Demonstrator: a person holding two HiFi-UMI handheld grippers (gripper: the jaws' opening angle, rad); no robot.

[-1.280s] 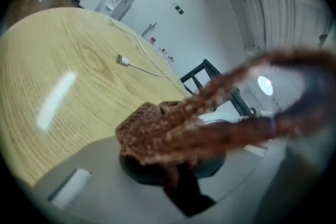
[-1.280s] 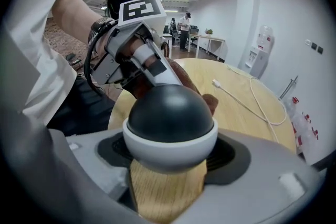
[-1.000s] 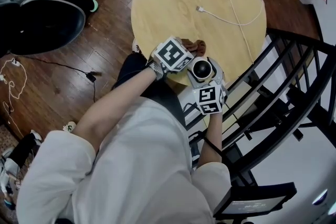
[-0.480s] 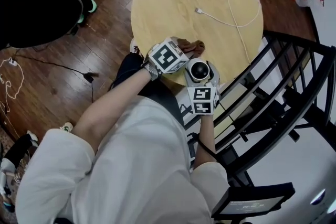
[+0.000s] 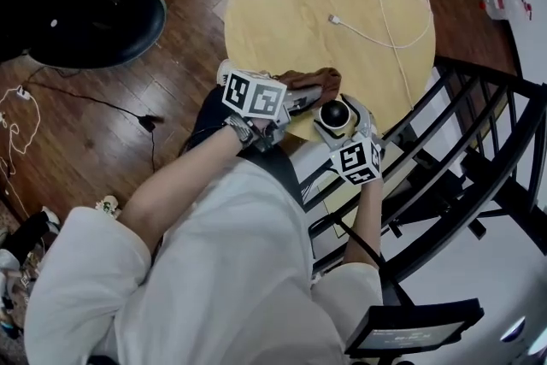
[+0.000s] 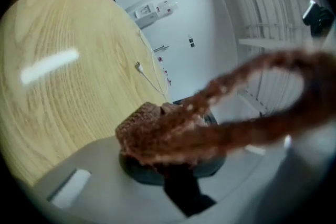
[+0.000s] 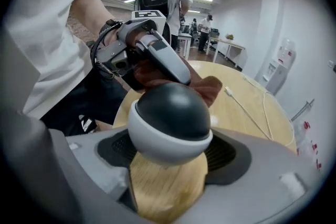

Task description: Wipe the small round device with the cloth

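Note:
The small round device (image 7: 169, 123), a ball with a black top and a white lower half, is clamped between the pads of my right gripper (image 7: 170, 157) at the near edge of the round table. From the head view the device (image 5: 335, 114) sits just ahead of the right gripper (image 5: 346, 137). My left gripper (image 5: 299, 98) holds a reddish-brown cloth (image 5: 313, 83) beside the device's left. In the left gripper view the cloth (image 6: 173, 131) is pinched between the jaws and trails off blurred to the right. From the right gripper view, the left gripper (image 7: 152, 55) and cloth (image 7: 210, 86) lie just behind the device.
A white charging cable (image 5: 385, 4) loops over the far half of the round wooden table (image 5: 291, 4). A black metal railing (image 5: 461, 150) runs along the right. A black office chair (image 5: 94, 13) stands on the dark wood floor at upper left. People stand far off in the right gripper view.
My left gripper has swung so its jaws and the cloth point right toward the device. The right gripper and device shifted slightly right. The cloth now stretches out longer.

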